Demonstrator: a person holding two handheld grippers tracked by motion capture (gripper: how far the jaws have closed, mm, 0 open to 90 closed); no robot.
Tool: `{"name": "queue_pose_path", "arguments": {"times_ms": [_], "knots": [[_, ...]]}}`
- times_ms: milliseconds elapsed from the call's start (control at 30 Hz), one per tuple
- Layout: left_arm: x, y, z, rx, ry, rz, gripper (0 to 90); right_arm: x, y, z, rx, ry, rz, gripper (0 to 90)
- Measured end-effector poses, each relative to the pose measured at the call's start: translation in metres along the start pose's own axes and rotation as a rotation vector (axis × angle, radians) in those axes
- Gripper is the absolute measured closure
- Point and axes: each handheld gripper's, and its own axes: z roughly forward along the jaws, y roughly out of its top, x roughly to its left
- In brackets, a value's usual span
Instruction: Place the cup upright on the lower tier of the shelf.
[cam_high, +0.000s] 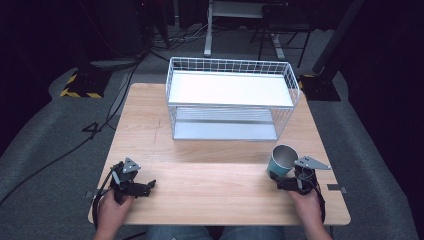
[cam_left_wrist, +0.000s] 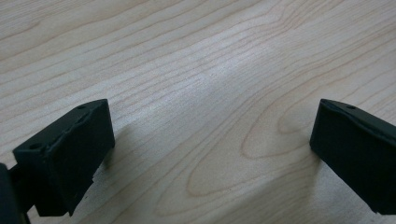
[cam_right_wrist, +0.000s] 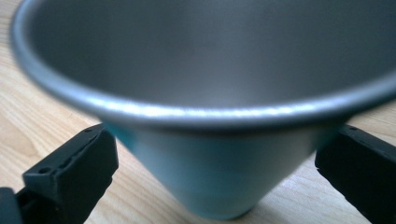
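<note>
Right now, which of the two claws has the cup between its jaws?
The right claw: its jaws flank the teal cup, not visibly touching. The left claw has bare table between its jaws.

Counted: 1 wooden counter (cam_high: 210, 185). 1 white wire rack (cam_high: 231, 99) w/ 2 shelf levels, upper and lower. 1 teal cup (cam_high: 281, 161) w/ metal inside. 2 tools: left tool (cam_high: 150, 186), right tool (cam_high: 276, 181), 2 black jaws each. 2 grey three-cornered plates, 1 per tool. 2 hands on the tools. Beyond the counter: 2 black-and-yellow striped stand bases, several floor cables, number unclear.
</note>
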Motion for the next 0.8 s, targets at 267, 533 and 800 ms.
{"name": "queue_pose_path", "arguments": {"times_ms": [267,533,800], "knots": [[0.0000,0.0000,0.0000,0.000,0.000,0.000,0.3,-0.0006,-0.0050,0.0067,0.016,-0.006,0.019,2.6],[0.0000,0.0000,0.0000,0.000,0.000,0.000,0.3,-0.0018,-0.0058,0.0063,-0.007,0.003,0.010,18.4],[0.0000,0.0000,0.0000,0.000,0.000,0.000,0.3,0.0017,-0.0050,0.0069,-0.009,-0.009,-0.019,22.8]]}}
